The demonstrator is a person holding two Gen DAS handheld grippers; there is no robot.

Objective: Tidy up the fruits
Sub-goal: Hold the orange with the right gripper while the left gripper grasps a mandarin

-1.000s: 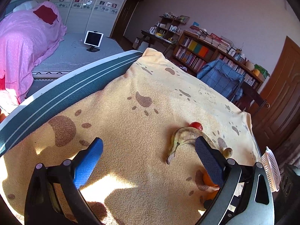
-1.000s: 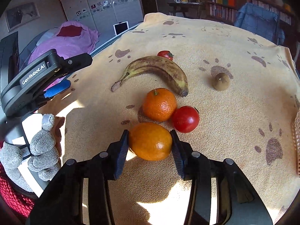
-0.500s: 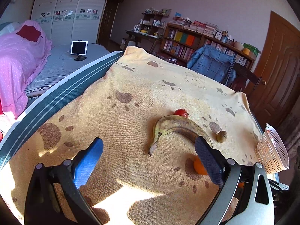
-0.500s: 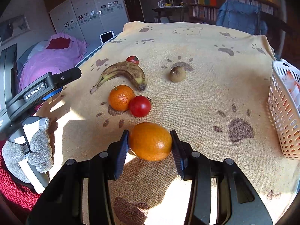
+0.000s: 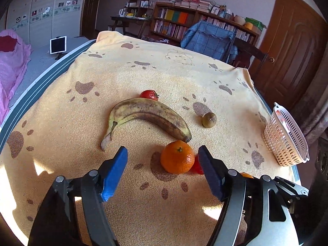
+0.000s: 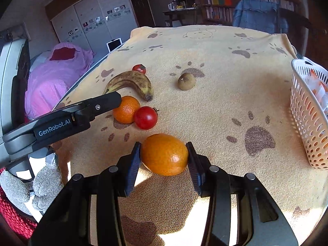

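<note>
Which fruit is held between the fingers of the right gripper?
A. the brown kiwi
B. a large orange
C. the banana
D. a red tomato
B: the right gripper has both pads pressed on the large orange, while the other fruits lie on the blanket.

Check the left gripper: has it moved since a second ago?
Yes. The left gripper has swung toward the fruit: the mandarin now sits between its fingers, untouched, and the basket is in view. Its jaws have just been closing.

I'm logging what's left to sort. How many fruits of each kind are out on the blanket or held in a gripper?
Oranges: 2
Tomatoes: 2
Banana: 1
Kiwi: 1
Total: 6
</note>
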